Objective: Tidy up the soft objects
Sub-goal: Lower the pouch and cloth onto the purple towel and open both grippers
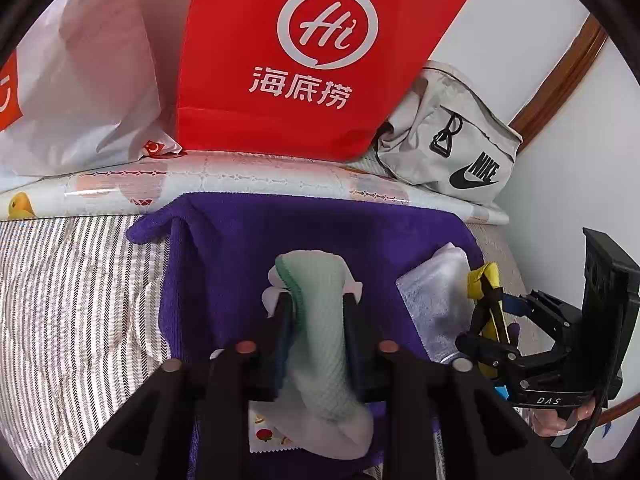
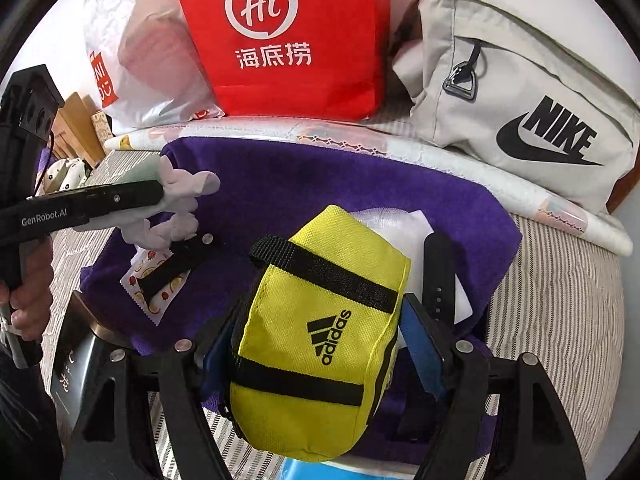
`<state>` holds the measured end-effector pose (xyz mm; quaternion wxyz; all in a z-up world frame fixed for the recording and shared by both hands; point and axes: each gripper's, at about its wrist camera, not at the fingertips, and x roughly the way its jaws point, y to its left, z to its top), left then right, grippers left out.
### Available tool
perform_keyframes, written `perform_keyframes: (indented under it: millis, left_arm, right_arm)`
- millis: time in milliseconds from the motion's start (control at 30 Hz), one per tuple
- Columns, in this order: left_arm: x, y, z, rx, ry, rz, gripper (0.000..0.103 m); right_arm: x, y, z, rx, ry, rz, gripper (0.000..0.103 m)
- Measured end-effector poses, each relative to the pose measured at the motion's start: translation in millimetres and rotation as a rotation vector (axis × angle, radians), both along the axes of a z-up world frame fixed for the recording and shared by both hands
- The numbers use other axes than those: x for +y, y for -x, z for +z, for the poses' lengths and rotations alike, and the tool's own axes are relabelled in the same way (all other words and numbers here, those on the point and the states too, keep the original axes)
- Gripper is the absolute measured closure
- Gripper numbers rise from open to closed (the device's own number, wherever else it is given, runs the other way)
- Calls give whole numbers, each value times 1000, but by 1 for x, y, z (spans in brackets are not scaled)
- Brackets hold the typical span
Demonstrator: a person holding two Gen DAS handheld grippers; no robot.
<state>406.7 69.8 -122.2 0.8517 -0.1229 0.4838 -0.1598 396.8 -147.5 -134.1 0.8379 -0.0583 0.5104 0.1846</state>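
Note:
My left gripper [image 1: 318, 308] is shut on a pale green and white cloth [image 1: 316, 276], held above a purple towel [image 1: 240, 240] spread on the bed. In the right wrist view that left gripper [image 2: 160, 194] comes in from the left with the cloth's white end [image 2: 180, 196] bunched at its tip. My right gripper [image 2: 324, 312] is shut on a yellow Adidas pouch [image 2: 320, 320], its blue pads [image 2: 420, 344] against the pouch's sides, over the towel [image 2: 300, 184]. In the left wrist view the right gripper [image 1: 492, 312] and pouch [image 1: 482, 276] sit at the right edge.
On the towel lie a white plastic packet [image 1: 436, 300], a black watch strap [image 2: 438, 276] and a fruit-print packet [image 2: 154, 284]. Behind stand a red bag [image 2: 288, 40], a grey Nike bag [image 2: 520, 100] and a white plastic bag [image 1: 80, 80]. Striped bedding [image 1: 80, 300] surrounds the towel.

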Motion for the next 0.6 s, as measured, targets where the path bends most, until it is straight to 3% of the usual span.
perform_keyframes:
  millis: [200,400,600]
  left_arm:
    - [-4,2,4,3,-44,10,46]
    - [-3,11,9,7,-83,8,45]
    - [5,25,17,1,-70,18,45]
  right_arm:
    - [4,-5,-4,3,54,-5,23]
    - [-2,0,5,-1,-29,7,23]
    - [-6,5,22,-21,-66,-10,23]
